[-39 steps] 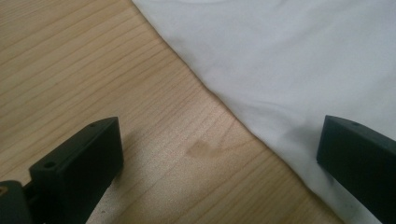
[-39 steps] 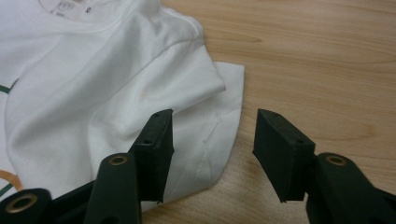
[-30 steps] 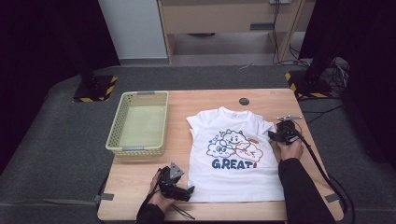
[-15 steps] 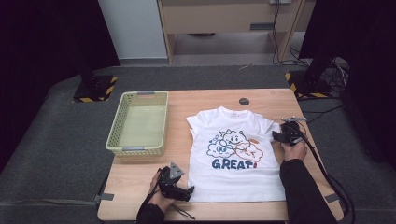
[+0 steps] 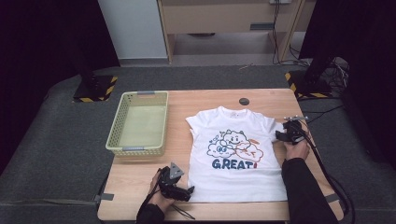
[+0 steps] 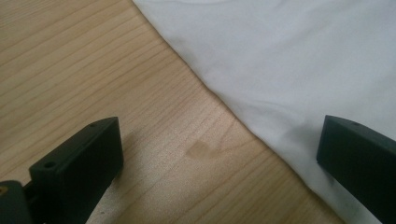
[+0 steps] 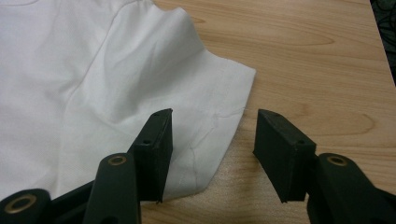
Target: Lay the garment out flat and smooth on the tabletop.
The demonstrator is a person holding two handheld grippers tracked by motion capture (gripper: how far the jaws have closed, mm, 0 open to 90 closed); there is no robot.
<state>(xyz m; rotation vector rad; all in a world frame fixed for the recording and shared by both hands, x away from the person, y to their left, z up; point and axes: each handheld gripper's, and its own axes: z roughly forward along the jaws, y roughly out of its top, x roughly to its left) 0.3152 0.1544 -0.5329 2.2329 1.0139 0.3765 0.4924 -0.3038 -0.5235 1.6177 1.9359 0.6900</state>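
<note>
- The left gripper (image 5: pixel 188 192) is hovering at the near table (image 5: pixel 140 179) edge, jaws spread wide across the shirt's (image 5: pixel 236 154) bottom corner, gripping nothing.
- The white shirt is lying flat, print up, on the pale wooden table.
- The right gripper (image 5: pixel 279 136) is sitting at the sleeve (image 7: pixel 205 107); its jaws have just been opening, sleeve edge lying loose between them.
- A green basket (image 5: pixel 138 147) is standing to the left.
- Grey floor (image 5: pixel 56 140), cables (image 5: pixel 327 112) and wooden furniture (image 5: pixel 224 18) are lying beyond.

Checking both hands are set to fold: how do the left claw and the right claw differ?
The left claw sits at the shirt's bottom corner; the right claw at its sleeve. The left gapes wider than the right, whose jaws have just been opening. Both are open over a cloth edge, gripping nothing.
</note>
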